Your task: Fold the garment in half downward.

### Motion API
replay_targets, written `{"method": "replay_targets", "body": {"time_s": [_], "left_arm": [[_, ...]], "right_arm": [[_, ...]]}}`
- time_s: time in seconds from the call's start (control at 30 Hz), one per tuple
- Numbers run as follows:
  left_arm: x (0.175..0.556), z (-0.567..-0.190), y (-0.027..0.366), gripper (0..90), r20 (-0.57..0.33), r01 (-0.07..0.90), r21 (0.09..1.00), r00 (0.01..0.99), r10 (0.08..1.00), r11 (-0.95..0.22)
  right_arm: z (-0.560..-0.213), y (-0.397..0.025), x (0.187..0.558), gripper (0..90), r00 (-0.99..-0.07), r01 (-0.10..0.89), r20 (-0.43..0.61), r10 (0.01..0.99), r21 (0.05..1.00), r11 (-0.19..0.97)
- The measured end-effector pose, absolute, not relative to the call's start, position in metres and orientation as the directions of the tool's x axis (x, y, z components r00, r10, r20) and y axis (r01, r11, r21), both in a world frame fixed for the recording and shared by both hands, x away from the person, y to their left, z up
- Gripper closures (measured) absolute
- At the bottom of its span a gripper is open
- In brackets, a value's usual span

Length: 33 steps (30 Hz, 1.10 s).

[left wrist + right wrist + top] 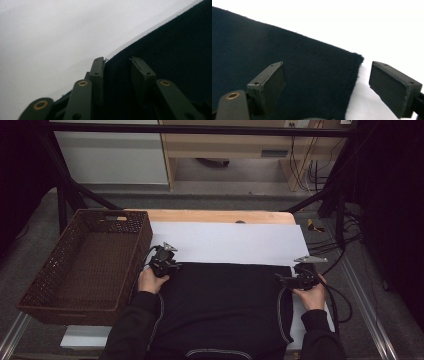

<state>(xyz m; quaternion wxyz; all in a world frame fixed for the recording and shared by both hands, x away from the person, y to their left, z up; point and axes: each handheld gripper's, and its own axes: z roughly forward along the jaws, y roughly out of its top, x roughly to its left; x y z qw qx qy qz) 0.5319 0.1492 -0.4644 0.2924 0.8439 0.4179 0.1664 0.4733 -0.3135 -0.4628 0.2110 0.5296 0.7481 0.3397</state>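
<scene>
High view: black garment (220, 305) apparently lies lengthwise toward the person, left gripper (164, 262) and right gripper (298, 279) both agape.

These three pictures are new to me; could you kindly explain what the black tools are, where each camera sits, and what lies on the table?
A person holds a two-jaw tool in each hand: the left tool and the right tool. The high view looks down on the table; the other two cameras ride on the tools, looking along their jaws. A black garment lies flat on a white sheet, beside a brown wicker basket. Both tools sit open at the garment's far corners, their jaws astride its edge; nothing is gripped yet.
</scene>
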Motion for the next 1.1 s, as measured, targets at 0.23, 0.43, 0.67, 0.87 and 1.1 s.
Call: {"method": "replay_targets", "body": {"time_s": [0.23,0.43,0.67,0.87,1.1], "left_arm": [[0.528,-0.464,0.143,75.0,0.079,0.591,0.622,0.606,0.792,-0.514],[0.529,-0.463,0.143,79.7,0.087,0.589,0.616,0.609,0.788,-0.523],[0.532,-0.461,0.147,83.9,0.061,0.598,0.626,0.603,0.795,-0.501],[0.533,-0.460,0.145,84.7,0.112,0.584,0.635,0.578,0.808,-0.506],[0.535,-0.461,0.146,85.0,0.096,0.598,0.648,0.550,0.829,-0.472]], "right_arm": [[-0.470,-0.310,0.484,18.6,-0.352,0.671,0.044,0.935,0.708,0.219],[-0.473,-0.312,0.488,22.4,-0.337,0.683,0.042,0.940,0.699,0.214],[-0.477,-0.314,0.491,33.3,-0.354,0.696,0.070,0.933,0.686,0.212],[-0.473,-0.313,0.488,57.9,-0.368,0.712,0.097,0.925,0.668,0.214],[-0.469,-0.312,0.488,79.7,-0.346,0.760,0.167,0.923,0.628,0.170]]}}
